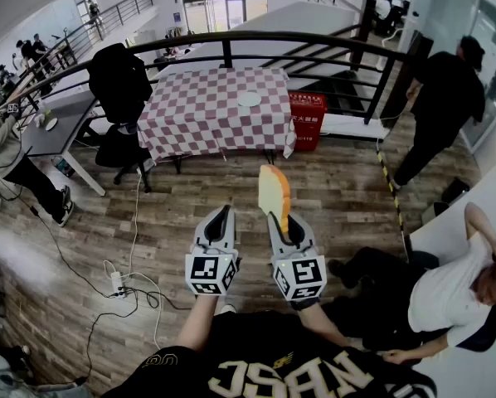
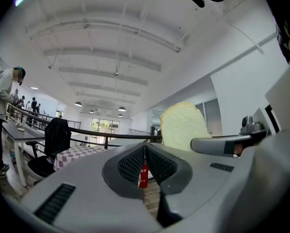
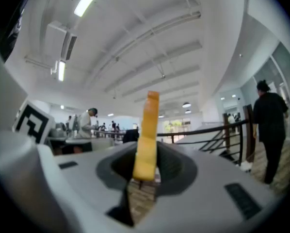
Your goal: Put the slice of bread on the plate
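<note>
A slice of bread [image 1: 274, 191] with a golden crust stands upright on edge, and my right gripper [image 1: 279, 222] is shut on its lower end. In the right gripper view the bread [image 3: 147, 135] is seen crust-on, pinched between the pads of the right gripper [image 3: 146, 168]. My left gripper [image 1: 222, 212] is beside it on the left, shut and with nothing in it; in its own view the left gripper [image 2: 145, 148] has its pads together, and the bread [image 2: 182, 125] rises to its right. A small white plate [image 1: 249, 99] lies far ahead on a checkered table [image 1: 200, 114]. Both grippers are held over the wooden floor, well short of the table.
A black chair with a jacket [image 1: 119, 81] stands left of the table and a red box [image 1: 307, 118] right of it, in front of a black railing [image 1: 231, 38]. A person sits low at the right [image 1: 447, 288]; another walks at the far right [image 1: 443, 106]. Cables [image 1: 119, 284] lie on the floor.
</note>
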The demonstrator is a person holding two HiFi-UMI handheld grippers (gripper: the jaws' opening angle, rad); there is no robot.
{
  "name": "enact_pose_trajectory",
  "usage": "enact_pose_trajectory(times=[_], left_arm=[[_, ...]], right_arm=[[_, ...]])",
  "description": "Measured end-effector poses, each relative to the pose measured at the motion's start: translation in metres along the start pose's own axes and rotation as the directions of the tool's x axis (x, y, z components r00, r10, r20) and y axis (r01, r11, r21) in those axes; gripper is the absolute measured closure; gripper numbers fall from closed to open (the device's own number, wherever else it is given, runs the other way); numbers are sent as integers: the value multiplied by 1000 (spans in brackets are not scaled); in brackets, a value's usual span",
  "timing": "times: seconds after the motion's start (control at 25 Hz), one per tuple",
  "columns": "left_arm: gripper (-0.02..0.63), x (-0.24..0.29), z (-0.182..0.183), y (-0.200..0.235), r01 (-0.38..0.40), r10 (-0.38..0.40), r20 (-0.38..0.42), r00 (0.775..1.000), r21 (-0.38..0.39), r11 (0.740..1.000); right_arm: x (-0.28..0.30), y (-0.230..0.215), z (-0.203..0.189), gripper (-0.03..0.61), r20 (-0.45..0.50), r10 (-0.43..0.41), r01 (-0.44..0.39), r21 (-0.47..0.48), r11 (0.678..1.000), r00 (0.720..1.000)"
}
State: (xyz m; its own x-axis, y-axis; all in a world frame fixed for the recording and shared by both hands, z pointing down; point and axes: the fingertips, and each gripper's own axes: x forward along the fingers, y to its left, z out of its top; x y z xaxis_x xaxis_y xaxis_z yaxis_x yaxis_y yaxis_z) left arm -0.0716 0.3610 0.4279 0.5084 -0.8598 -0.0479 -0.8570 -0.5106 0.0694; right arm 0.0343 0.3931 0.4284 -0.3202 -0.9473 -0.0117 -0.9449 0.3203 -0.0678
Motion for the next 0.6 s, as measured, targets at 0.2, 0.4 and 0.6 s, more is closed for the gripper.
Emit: enact_pose_trajectory(times=[0.2, 0.4, 0.6], left_arm=[[589, -1, -18, -24, 2, -3, -22, 1000, -2, 1000], [589, 1, -40, -40, 23, -24, -80, 996, -16, 1000], [589, 25, -51, -41, 41, -42, -93, 995, -9, 999]], right_arm=[[-15, -20, -13, 479, -6, -19, 19, 37, 999, 1000], [-19, -26, -27, 480, -33, -6, 9, 84, 996, 999], [-5, -37, -34, 479, 0, 21, -21, 134, 991, 1000]])
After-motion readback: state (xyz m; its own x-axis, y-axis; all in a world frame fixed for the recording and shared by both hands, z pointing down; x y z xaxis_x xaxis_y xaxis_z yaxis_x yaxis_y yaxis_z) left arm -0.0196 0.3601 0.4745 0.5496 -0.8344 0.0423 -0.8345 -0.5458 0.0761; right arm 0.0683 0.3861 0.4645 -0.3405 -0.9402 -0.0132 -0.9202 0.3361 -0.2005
